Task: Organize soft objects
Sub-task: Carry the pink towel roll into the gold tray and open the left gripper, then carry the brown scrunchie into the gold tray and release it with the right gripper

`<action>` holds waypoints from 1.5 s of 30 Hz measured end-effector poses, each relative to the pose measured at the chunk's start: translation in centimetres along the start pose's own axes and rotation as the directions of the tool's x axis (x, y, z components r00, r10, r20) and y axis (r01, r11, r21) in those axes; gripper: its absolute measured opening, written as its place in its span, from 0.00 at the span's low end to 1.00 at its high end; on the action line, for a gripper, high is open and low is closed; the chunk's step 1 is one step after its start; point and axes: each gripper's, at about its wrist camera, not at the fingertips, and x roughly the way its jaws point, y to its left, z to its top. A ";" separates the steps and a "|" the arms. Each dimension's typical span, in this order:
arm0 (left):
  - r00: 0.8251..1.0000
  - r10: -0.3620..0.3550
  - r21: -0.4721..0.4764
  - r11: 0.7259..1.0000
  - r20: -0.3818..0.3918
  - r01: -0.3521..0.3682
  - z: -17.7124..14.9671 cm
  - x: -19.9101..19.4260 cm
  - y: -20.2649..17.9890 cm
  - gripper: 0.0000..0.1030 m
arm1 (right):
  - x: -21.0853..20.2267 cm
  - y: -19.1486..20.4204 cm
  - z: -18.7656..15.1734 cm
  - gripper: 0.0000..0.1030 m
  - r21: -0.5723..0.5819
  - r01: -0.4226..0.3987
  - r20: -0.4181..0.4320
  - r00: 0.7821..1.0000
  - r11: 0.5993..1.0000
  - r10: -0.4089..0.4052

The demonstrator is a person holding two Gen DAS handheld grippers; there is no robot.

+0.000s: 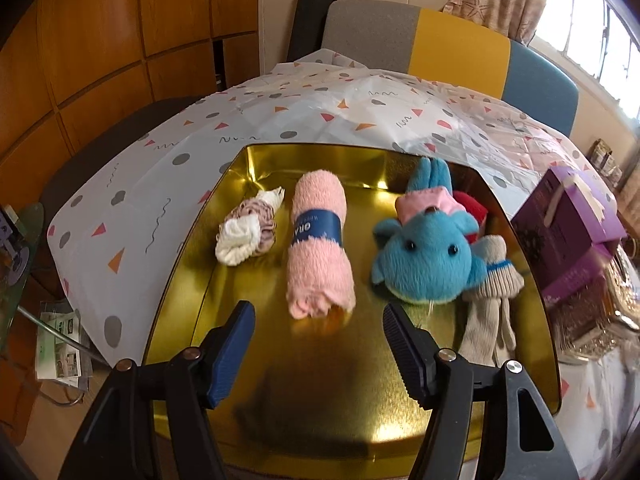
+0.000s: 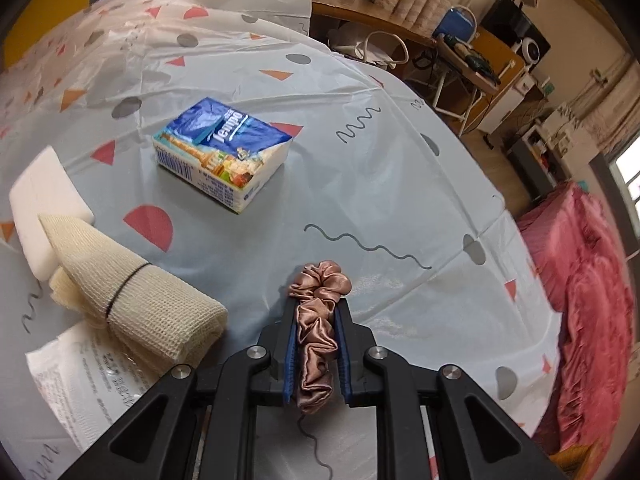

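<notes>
In the left wrist view a gold tray [image 1: 304, 384] holds a white and mauve scrunchie bundle [image 1: 248, 232], a rolled pink towel [image 1: 320, 244] with a blue band, a blue plush toy [image 1: 428, 256], a red item [image 1: 472, 204] behind it and a beige glove [image 1: 492, 296]. My left gripper [image 1: 318, 314] is open and empty, just above the tray's near part, in front of the towel. In the right wrist view my right gripper [image 2: 316, 308] is shut on a pink satin scrunchie [image 2: 318, 312] above the tablecloth.
A tissue pack [image 2: 224, 152], a white sponge block [image 2: 44, 204], a rolled cream mesh cloth [image 2: 140, 304] and a printed sheet [image 2: 84, 376] lie on the patterned tablecloth [image 2: 360, 184]. A purple box [image 1: 568, 228] stands right of the tray. Chairs [image 1: 460, 44] stand behind the table.
</notes>
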 end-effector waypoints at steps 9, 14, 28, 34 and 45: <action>0.998 0.000 0.045 0.999 0.055 -0.003 -1.0 -2.1 -0.5 0.70 | -0.1 -1.1 0.4 0.15 0.089 -0.137 -0.004 0.990 0.987 0.138; 0.998 -0.017 0.089 0.996 0.068 0.011 -1.1 -2.7 -1.0 0.75 | -0.8 -1.9 0.5 0.15 0.133 -0.144 0.039 0.989 0.981 0.140; 0.998 -0.033 0.095 0.995 0.060 0.027 -1.5 -2.8 -1.3 0.78 | -9.2 3.2 3.7 0.15 -0.018 -0.322 0.272 0.910 0.947 0.314; 0.998 -0.028 0.093 0.995 0.061 0.022 -1.5 -2.9 -1.0 0.78 | -15.4 9.4 4.7 0.15 -0.156 -0.429 0.320 0.830 0.890 0.457; 0.992 0.004 0.083 0.996 0.125 -0.015 -1.1 -4.0 -0.2 0.88 | -30.3 26.4 -3.5 0.15 -0.611 -0.577 0.144 0.592 0.542 0.793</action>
